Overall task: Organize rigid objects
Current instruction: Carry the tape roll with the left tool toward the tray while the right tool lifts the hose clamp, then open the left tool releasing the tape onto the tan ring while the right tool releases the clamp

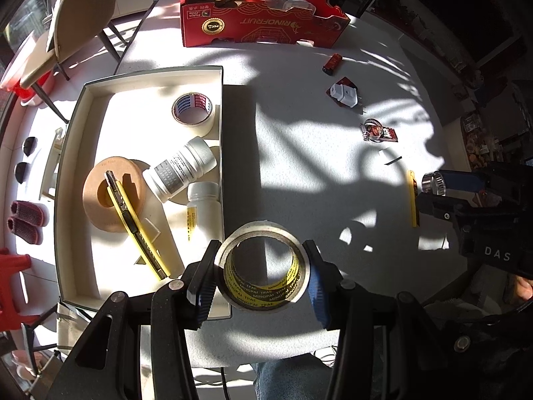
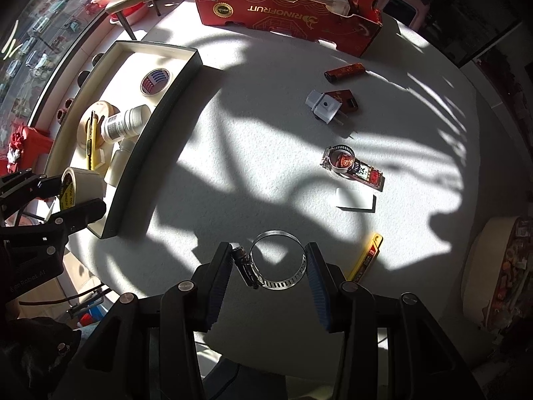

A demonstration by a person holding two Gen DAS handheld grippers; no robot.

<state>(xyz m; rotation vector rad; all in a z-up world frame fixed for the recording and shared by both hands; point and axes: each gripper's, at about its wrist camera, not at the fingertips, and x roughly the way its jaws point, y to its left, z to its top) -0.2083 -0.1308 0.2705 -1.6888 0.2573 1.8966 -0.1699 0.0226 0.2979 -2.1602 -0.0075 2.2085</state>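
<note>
Step in hand: you carry two items toward the shallow tray at the left of the frame; judged from the layout, sorting is roughly half done.
Left gripper: clamped on the yellow-printed tape roll, pads on its outer wall; the roll hangs over the tray's lower right corner.
Right gripper: clamped on the hose clamp, a bare steel band with its screw housing against the left pad; it sits above the white table, well apart from the tray.
Next move: bring the tape roll over bare tray floor, which shows at lower left of the tray, lower it, then part the jaws. Follow with the hose clamp.
Risk: the thin band may twist in the pads; keep it level.
Count, tray: one striped tape roll, one brown ring, one yellow utility knife, two white bottles.
Count, table: one white plug adapter, one red lighter, one packaged hose clamp, one yellow blade case, one white card.
Count, background: one red fruit box.
</note>
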